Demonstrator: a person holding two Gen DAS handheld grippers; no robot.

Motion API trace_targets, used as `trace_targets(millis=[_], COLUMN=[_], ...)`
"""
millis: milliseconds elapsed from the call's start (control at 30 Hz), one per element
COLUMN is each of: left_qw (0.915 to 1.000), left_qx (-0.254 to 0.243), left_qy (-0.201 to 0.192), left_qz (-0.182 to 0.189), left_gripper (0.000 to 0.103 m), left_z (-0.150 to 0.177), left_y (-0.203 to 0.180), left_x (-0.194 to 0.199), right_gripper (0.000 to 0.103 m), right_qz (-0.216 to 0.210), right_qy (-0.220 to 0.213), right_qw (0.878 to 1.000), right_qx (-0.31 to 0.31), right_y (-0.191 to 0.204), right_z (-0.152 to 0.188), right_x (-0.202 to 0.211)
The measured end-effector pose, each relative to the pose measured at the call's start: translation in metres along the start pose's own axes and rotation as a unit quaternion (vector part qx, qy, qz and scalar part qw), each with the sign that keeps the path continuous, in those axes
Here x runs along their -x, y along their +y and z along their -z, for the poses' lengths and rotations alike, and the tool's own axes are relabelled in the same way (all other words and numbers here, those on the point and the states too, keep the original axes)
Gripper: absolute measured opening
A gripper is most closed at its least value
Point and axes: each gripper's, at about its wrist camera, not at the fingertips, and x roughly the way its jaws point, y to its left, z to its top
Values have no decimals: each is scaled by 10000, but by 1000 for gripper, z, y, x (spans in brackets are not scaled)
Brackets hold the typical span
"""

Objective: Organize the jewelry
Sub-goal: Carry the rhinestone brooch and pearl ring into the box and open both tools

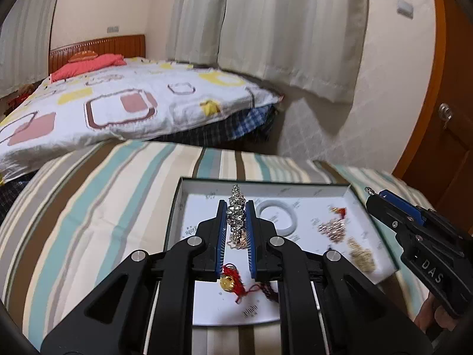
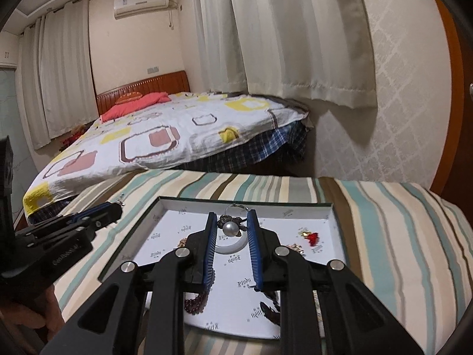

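A shallow box tray [image 1: 266, 182] with a white floor lies on a striped cloth. My left gripper [image 1: 235, 204] is shut on a sparkly silver chain [image 1: 236, 217], held upright above the tray. My right gripper [image 2: 229, 216] is shut on a pearl ring [image 2: 229, 227], whose silver band [image 2: 236, 206] sticks out past the tips. In the tray lie a white bangle [image 1: 278, 216], a red cord with a gold bead [image 1: 229, 281], rose-gold and gold chain piles [image 1: 331, 225] and dark bead bracelets [image 2: 195, 301]. The right gripper [image 1: 373, 195] also shows at the tray's right edge in the left wrist view.
The striped cloth [image 2: 399, 236] covers a raised surface around the tray. Behind it stands a bed with a patterned quilt [image 2: 177, 136], curtains [image 2: 280, 44] and a wall. An orange wooden door [image 1: 443, 148] is at the right. The left gripper [image 2: 116, 207] hovers left of the tray.
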Motion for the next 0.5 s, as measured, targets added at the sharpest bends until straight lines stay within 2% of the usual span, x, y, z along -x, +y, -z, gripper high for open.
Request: trace_targets(millis=[200, 500], left_qw=[9987, 9957], left_qx=[-151, -146], left_qy=[464, 876], left_qz=[-118, -247], left_gripper=[13, 13], left_z=[13, 25], left_y=[3, 14], left_x=[-45, -76], right_gripper=[22, 22], right_qz=[47, 74], right_qy=[406, 845], right_qw=[9992, 9964], right_qx=[-45, -28], right_y=[-5, -8], right_z=[18, 33], right_x=[-36, -63])
